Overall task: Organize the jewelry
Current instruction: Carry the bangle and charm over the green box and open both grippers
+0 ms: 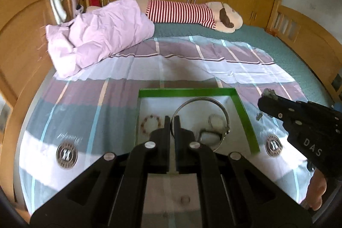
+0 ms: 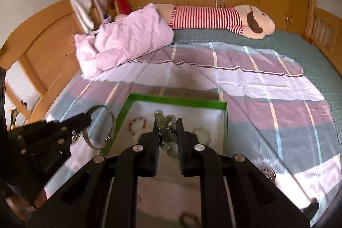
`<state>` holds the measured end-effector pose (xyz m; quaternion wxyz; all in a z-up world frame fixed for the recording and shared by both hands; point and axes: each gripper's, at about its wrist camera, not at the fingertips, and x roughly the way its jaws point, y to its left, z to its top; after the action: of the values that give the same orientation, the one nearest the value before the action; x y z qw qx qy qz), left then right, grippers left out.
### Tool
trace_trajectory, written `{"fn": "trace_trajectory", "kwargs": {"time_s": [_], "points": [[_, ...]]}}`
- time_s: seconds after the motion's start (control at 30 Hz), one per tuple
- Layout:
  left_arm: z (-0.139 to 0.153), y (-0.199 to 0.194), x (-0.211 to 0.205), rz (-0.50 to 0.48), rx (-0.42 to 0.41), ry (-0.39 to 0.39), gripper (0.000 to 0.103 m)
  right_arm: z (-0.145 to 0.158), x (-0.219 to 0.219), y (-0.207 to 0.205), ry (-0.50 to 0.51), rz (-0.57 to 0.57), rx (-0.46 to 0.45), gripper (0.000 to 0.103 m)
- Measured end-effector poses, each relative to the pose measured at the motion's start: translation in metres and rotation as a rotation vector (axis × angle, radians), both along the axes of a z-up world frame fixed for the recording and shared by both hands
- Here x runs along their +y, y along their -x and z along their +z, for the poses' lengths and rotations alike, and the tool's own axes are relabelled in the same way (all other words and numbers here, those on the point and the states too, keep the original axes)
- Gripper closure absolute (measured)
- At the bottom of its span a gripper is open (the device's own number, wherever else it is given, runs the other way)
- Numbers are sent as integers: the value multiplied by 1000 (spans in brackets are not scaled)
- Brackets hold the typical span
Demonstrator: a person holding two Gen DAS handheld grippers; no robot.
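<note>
Bedroom, bed (image 1: pixel 277 44) under a plaid sheet (image 1: pixel 89 97), green tray (image 1: pixel 245 119) on it. Above the tray, left hand-held gripper (image 1: pixel 172 121) clamped on a silver hoop (image 1: pixel 201 102). Just right of the tray, right hand-held gripper (image 2: pixel 167 124) clamped on a jewelry cluster (image 2: pixel 165 127). In the tray, bead bracelet (image 1: pixel 151 123).

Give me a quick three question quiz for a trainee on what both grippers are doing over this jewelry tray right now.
1. True or false: the left gripper is shut on the silver ring bangle.
2. Which does the right gripper hold? A) a beaded bracelet B) a bunched metal chain piece C) nothing
3. Fill in: the white tray's rim is coloured ____.

Key: 1 true. 2 B, the bunched metal chain piece sits between its fingers. 3 green. A beaded bracelet lies in the tray.
</note>
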<state>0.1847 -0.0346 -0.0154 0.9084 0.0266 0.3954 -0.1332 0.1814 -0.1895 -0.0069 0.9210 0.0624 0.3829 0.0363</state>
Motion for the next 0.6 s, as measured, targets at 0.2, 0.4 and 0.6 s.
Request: {"fn": "trace_trajectory", "kwargs": {"time_s": [0.2, 0.4, 0.6], "points": [[-32, -72, -17, 19, 96, -31, 99, -46, -11, -62, -2, -44, 127, 88], [-93, -120, -25, 59, 226, -81, 99, -113, -17, -97, -50, -80, 270, 88], [-137, -139, -22, 91, 305, -92, 99, -145, -12, -109, -18, -78, 325, 88]]}}
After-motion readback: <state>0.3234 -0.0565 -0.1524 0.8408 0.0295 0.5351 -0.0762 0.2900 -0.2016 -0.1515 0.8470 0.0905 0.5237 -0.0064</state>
